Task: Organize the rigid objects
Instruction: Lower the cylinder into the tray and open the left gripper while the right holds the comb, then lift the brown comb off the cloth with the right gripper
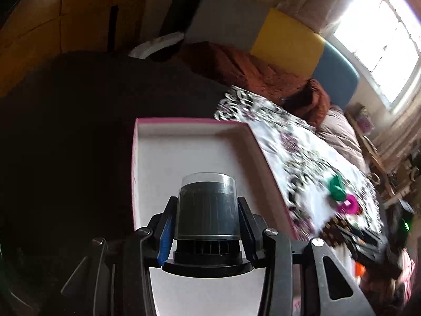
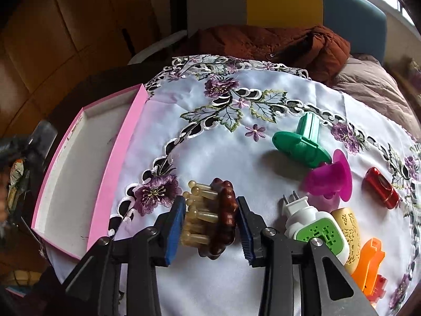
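Note:
My left gripper (image 1: 206, 202) is shut on a dark round jar (image 1: 208, 210) with a clear cap, held over the white inside of the pink box (image 1: 189, 142). In the right wrist view the pink box (image 2: 79, 171) lies at the left edge of the embroidered cloth (image 2: 223, 152). My right gripper (image 2: 210, 202) has its blue pads against both sides of a brown wooden massage brush (image 2: 223, 210) with pale pegs. The brush lies on the cloth.
Right of the brush lie a green plastic piece (image 2: 302, 144), a magenta piece (image 2: 329, 181), a red cylinder (image 2: 381, 192), a white and green plug-in device (image 2: 315, 226), a yellow patterned item (image 2: 347, 231) and an orange piece (image 2: 368, 263). A brown jacket (image 2: 276, 44) lies behind the cloth.

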`<state>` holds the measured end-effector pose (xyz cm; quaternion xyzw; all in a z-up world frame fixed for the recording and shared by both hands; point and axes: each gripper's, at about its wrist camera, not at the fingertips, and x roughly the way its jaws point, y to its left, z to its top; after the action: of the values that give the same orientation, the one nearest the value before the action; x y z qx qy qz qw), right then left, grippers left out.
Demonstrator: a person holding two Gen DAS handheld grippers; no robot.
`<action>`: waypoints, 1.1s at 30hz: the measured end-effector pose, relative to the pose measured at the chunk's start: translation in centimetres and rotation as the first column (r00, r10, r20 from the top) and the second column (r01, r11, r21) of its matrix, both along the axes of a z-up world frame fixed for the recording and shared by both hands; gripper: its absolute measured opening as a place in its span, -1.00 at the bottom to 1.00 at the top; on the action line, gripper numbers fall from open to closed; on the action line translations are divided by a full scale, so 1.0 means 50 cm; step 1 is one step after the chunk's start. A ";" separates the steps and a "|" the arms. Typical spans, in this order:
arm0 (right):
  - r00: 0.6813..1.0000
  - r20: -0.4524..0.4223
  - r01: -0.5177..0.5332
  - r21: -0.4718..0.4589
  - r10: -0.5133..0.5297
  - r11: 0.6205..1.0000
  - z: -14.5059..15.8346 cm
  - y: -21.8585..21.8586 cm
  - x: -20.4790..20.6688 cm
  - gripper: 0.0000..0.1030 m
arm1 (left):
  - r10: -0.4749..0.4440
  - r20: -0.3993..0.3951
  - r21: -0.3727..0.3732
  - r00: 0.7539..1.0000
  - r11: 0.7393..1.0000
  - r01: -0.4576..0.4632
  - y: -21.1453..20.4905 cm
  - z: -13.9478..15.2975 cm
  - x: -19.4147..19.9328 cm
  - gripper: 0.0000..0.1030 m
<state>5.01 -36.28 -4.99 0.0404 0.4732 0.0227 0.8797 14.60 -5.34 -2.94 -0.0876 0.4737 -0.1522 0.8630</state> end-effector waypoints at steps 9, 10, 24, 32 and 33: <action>1.000 0.006 -0.005 -0.012 0.005 1.000 -0.001 0.003 0.000 -0.25 | 0.050 -0.035 0.105 0.998 0.993 -0.046 -0.007 -0.055 0.109 -0.15; 1.000 0.006 -0.005 -0.010 0.005 1.000 0.000 0.003 0.000 -0.25 | 0.053 -0.038 0.116 0.998 0.992 -0.048 -0.008 -0.060 0.113 -0.15; 1.000 0.003 -0.006 -0.018 0.007 1.000 -0.003 0.004 0.001 -0.24 | 0.041 0.121 0.230 0.992 0.971 -0.068 -0.001 0.012 -0.039 0.33; 1.000 0.006 -0.009 -0.029 0.009 1.000 -0.003 0.007 0.001 -0.24 | -0.001 0.174 0.224 0.985 0.974 -0.039 -0.020 0.049 -0.160 0.33; 1.000 0.008 -0.011 -0.034 0.011 0.999 -0.004 0.007 0.001 -0.24 | -0.011 0.178 0.233 0.984 0.972 -0.031 -0.026 0.051 -0.170 0.33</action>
<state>5.08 -35.92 -5.18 0.0226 0.4703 0.0197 0.8820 6.10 -6.62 -0.39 0.0265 0.4088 -0.0980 0.9070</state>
